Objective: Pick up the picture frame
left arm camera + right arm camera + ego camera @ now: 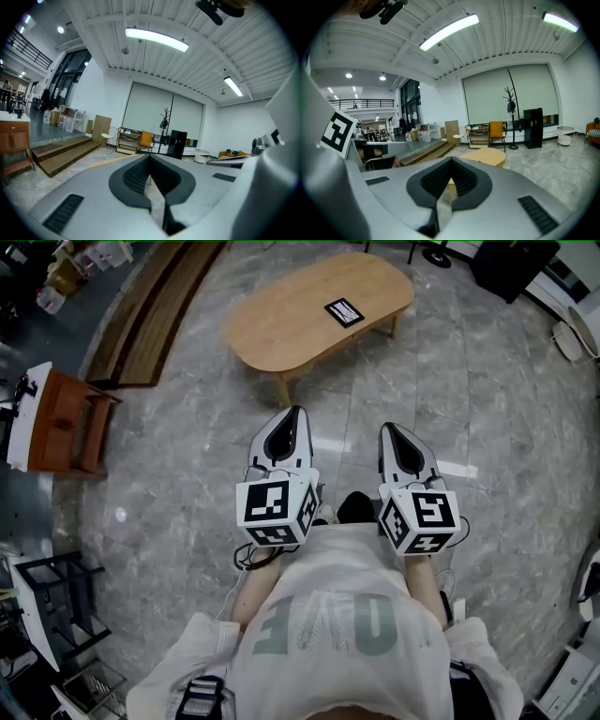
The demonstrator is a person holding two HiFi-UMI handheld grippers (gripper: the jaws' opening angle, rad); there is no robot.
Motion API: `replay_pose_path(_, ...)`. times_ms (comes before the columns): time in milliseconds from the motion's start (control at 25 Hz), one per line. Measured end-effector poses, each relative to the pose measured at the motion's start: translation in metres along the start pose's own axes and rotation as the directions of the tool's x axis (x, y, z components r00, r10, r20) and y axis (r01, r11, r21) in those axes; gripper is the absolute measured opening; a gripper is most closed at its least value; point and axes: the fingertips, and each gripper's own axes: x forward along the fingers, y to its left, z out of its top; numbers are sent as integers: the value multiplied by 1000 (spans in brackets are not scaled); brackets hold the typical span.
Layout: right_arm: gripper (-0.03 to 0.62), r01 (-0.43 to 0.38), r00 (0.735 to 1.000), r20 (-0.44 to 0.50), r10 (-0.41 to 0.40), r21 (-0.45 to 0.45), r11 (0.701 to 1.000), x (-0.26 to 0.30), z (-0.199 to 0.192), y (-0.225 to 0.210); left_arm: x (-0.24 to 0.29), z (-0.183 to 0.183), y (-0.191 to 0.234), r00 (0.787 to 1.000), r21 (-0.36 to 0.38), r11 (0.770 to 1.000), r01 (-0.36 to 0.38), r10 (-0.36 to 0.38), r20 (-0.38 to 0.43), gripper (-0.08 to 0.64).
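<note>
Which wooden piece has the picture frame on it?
The light oval table ahead: the picture frame lies near its right end. The reddish cabinet sits off left.

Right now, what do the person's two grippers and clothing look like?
The left gripper and right gripper are light grey tapering shells with black ribbed pads inside. Each carries a white cube printed with black square markers. A thin dark cable trails under the left one. The person wears a pale shirt with grey lettering.
</note>
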Motion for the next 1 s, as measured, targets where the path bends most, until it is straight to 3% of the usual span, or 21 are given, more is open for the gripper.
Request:
replay_pose_path(200, 6, 14, 1000, -16, -14, -16, 1000, 12, 0, 2, 13, 4, 19, 1000, -26, 1000, -2, 2, 3, 9)
replay_pose_path(600, 6, 11, 999, 31, -9, -43, 999, 38, 15, -10, 36, 17, 30, 998, -9, 1000, -17, 17, 68, 9)
replay_pose_path(1000, 6, -43, 997, 57, 44, -16, 999, 95, 30, -30, 77, 22, 40, 996, 15, 999, -31, 30, 79, 9)
